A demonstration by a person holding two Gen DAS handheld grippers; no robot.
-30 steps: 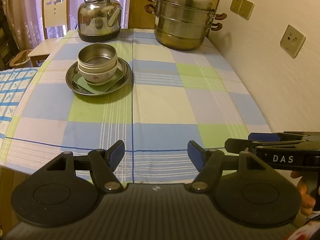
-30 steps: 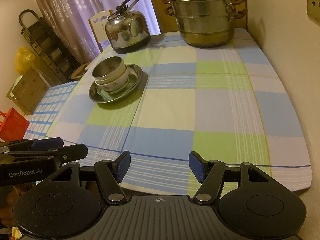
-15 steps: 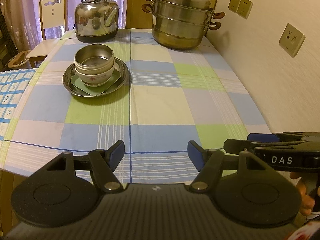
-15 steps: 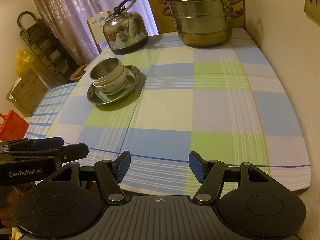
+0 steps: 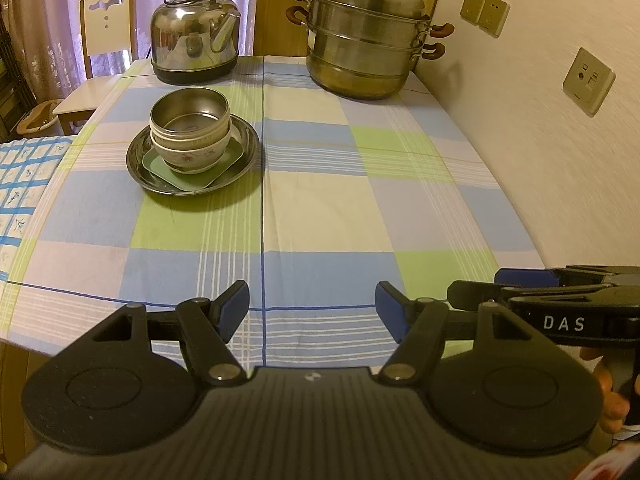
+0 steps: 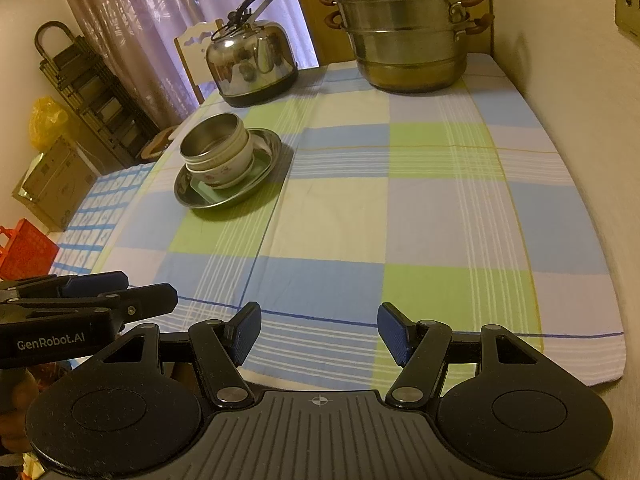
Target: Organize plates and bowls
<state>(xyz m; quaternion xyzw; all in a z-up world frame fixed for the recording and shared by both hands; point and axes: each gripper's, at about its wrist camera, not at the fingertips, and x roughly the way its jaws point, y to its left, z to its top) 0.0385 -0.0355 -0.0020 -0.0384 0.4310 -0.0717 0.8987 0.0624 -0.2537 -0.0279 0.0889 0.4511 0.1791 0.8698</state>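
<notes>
Two tools wait over the desk – the dishes sit stacked far off.

The left tool [image 5: 312,308] and the right tool [image 6: 318,334] are both spread apart with nothing between their blue pads, side by side above the near edge of the checked cloth [image 5: 320,208] on the desk. The metal bowl [image 5: 190,114] sits inside the flowered bowl [image 5: 192,152], which stands on a small green plate [image 5: 158,162] inside the round metal plate [image 5: 240,156] – all on the far left part of the desk, well apart from both tools. Behind them stand a kettle [image 5: 194,46] and a big steamer pot [image 5: 364,46]. Next to a second ago, the stack looks a tiny bit closer to the middle of the left view; the tools are just as wide as before.
</notes>
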